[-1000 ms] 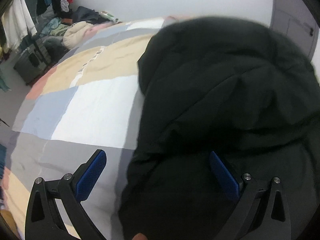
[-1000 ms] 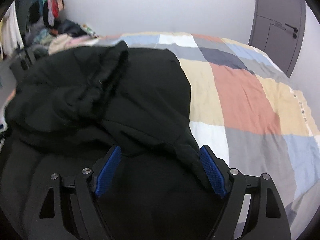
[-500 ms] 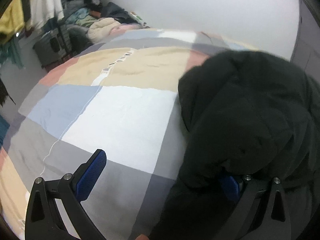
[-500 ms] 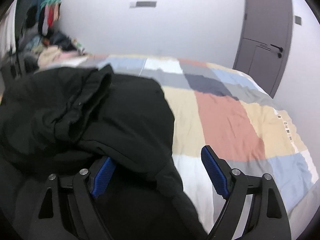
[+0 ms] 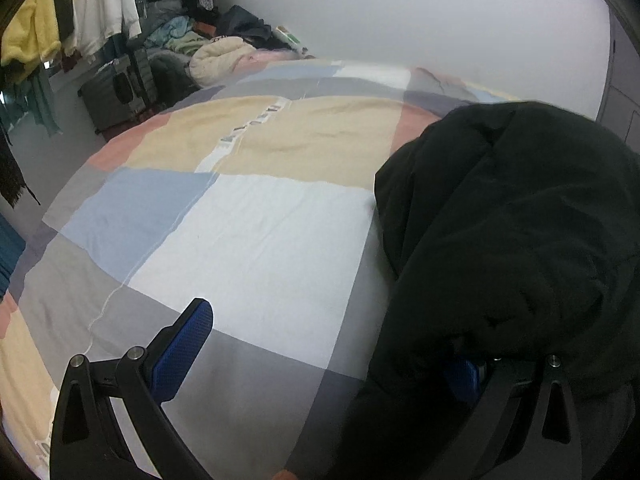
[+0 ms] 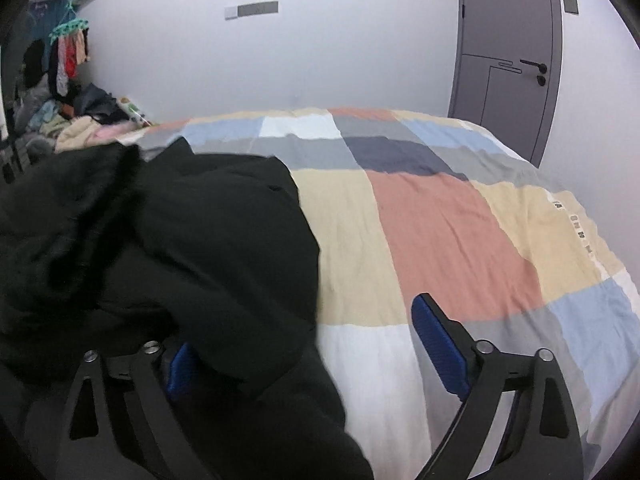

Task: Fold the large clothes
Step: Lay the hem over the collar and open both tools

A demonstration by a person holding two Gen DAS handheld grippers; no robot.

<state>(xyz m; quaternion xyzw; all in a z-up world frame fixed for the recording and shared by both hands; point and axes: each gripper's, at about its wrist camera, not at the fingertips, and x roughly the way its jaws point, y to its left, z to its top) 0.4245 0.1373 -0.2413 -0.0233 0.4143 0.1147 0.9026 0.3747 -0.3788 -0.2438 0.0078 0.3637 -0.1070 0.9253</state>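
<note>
Mid-fold: bulky black padded coat [image 6: 208, 240] bunched on patchwork checked bedspread [image 6: 452, 232]. My right claw [image 6: 316, 344] just widened, left claw [image 5: 332, 344] apart, neither clamped. Next: grab a hem.

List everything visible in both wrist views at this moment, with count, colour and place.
coat: one, black, heaped on the bed
bedcover: one, patchwork of beige, blue, white, grey and pink, over the bed
hanging clothes: several, yellow, white and others, far left
clothes pile: one, mixed colours, beyond the bed
suitcase: one, dark, on the floor
door: one, grey, far right
left gripper: black with blue pads, open, coat over one finger
right gripper: same colours, open, coat over one finger
</note>
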